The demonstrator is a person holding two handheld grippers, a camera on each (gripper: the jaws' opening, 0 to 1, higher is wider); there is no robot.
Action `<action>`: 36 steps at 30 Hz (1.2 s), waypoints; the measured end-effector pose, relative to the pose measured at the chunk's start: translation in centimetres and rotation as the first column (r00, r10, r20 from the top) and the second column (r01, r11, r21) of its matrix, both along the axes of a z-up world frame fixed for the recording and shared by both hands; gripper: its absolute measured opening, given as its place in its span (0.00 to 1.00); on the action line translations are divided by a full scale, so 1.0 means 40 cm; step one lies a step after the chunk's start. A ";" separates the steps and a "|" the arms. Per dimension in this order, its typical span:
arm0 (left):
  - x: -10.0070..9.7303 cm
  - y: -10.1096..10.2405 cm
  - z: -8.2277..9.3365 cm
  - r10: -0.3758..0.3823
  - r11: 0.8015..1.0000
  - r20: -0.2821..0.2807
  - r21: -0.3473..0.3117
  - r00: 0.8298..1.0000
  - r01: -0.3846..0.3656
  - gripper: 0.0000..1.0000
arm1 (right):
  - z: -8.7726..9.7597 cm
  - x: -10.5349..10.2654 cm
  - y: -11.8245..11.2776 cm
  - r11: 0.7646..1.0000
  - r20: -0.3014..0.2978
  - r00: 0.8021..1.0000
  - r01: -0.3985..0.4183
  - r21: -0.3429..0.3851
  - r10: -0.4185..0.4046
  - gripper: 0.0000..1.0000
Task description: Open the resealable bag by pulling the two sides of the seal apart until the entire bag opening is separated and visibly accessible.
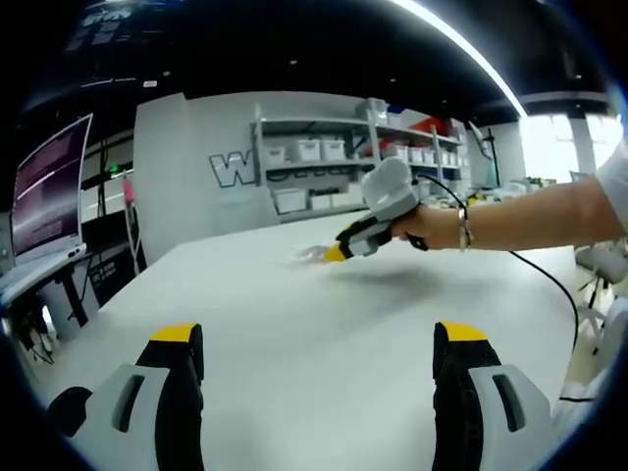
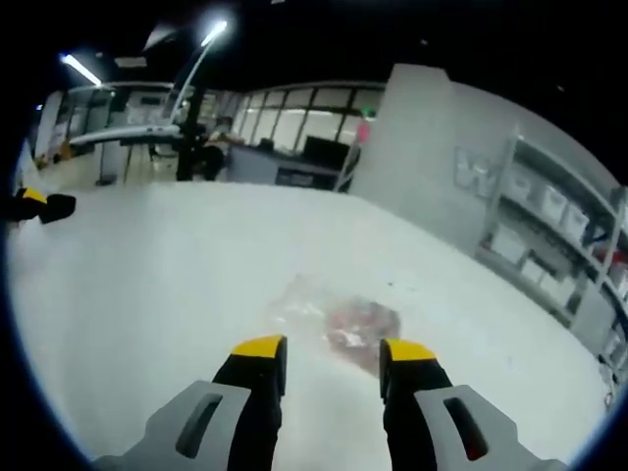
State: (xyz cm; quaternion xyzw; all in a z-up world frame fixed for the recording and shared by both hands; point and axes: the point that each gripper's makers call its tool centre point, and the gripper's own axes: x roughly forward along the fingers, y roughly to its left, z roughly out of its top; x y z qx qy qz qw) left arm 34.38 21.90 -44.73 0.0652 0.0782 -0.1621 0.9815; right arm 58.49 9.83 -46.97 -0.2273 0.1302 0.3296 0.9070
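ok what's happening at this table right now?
A person is working with two handheld grippers over a white table. The right gripper, jaws open, is reaching toward a clear resealable bag lying flat on the table, but has not gripped it. The left gripper hangs farther back with its jaws wide apart, holding nothing. Whether the bag's seal is parted is too blurred to tell.

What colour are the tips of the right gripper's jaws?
Yellow, on black jaws of the right gripper; clearest in the right gripper view.
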 end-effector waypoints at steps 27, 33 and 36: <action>0.012 0.018 0.004 0.015 1.000 0.006 -0.011 1.000 -0.015 0.95 | -0.018 0.025 0.039 0.968 0.116 0.985 -0.098 -0.231 0.127 0.35; 0.011 0.022 0.006 0.018 1.000 0.008 -0.011 1.000 -0.018 0.95 | -0.023 0.029 0.046 0.961 0.123 0.983 -0.102 -0.256 0.137 0.34; 0.008 0.028 0.008 0.022 1.000 0.010 -0.011 1.000 -0.022 0.95 | -0.027 0.032 0.045 0.957 0.129 0.982 -0.103 -0.272 0.142 0.34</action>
